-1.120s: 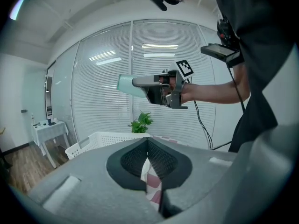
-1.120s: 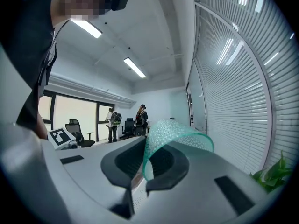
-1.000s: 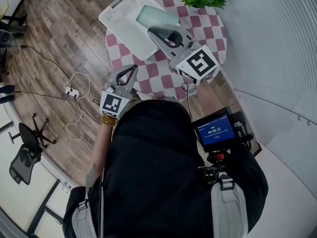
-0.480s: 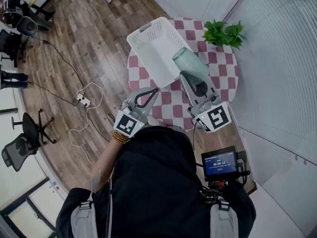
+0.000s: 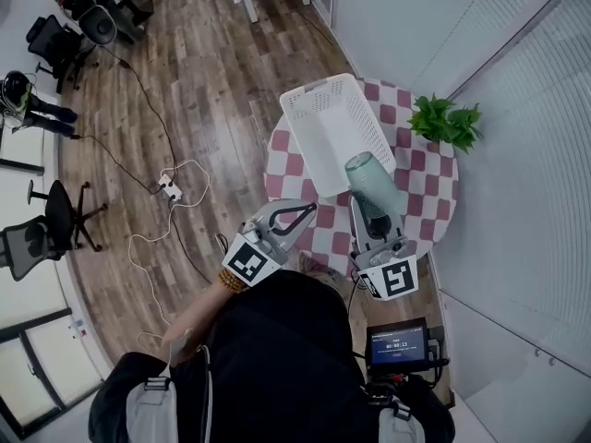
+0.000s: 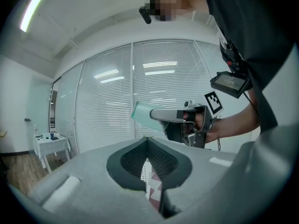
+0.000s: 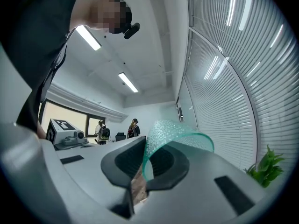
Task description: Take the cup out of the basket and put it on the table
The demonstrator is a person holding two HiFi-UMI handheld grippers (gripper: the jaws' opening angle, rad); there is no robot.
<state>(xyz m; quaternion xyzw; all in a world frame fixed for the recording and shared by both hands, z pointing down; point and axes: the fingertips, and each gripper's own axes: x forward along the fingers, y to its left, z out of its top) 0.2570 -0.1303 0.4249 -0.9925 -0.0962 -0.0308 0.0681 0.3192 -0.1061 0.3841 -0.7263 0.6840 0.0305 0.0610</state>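
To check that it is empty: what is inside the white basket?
Inside the basket only its perforated floor shows, with nothing on it. The green cup, held by the right gripper, covers its near corner, so that part is unseen.

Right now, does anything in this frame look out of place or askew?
Nothing looks spilled or broken. The white basket seems to overhang the far left edge of the checkered table, and the green cup is tilted on its side in the air, pinched by its wall in the right gripper.
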